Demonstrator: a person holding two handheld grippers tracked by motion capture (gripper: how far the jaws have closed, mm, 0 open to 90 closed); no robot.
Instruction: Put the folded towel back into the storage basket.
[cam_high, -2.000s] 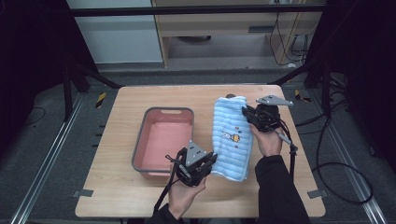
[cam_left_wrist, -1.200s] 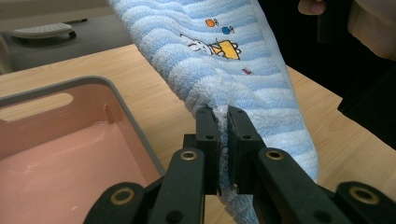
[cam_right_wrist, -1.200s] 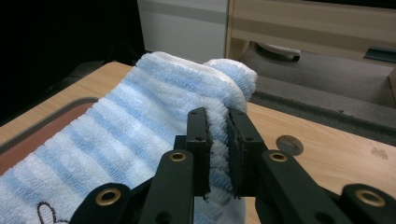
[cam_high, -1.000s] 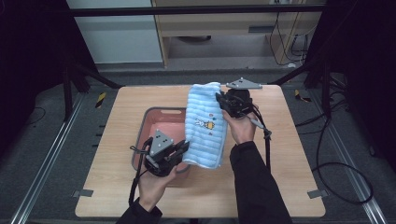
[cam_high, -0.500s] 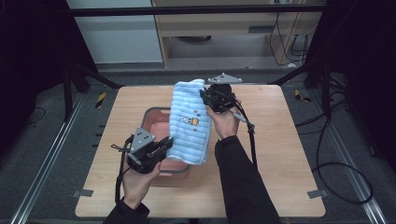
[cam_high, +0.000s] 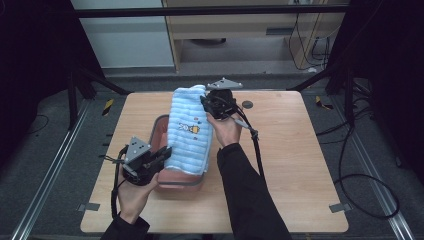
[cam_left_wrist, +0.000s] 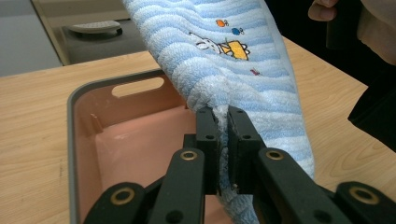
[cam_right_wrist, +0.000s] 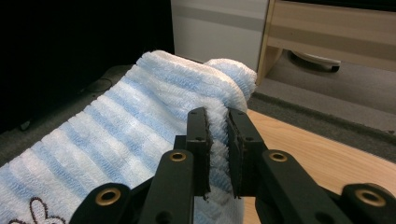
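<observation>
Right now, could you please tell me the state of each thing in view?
Towel: folded, held up over the tray by both ends.
Tray: upright on the table, nothing visible inside.
Left hand-held gripper: shut on the towel's near end.
Right hand-held gripper: shut on the towel's far end.

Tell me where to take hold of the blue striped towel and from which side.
Grip the blue striped towel at its two short ends, as now: left gripper on the near end from the tray side, right gripper on the far end from the right. It is a long folded strip; end pinches keep it stretched. Both look shut on bunched terry.
</observation>
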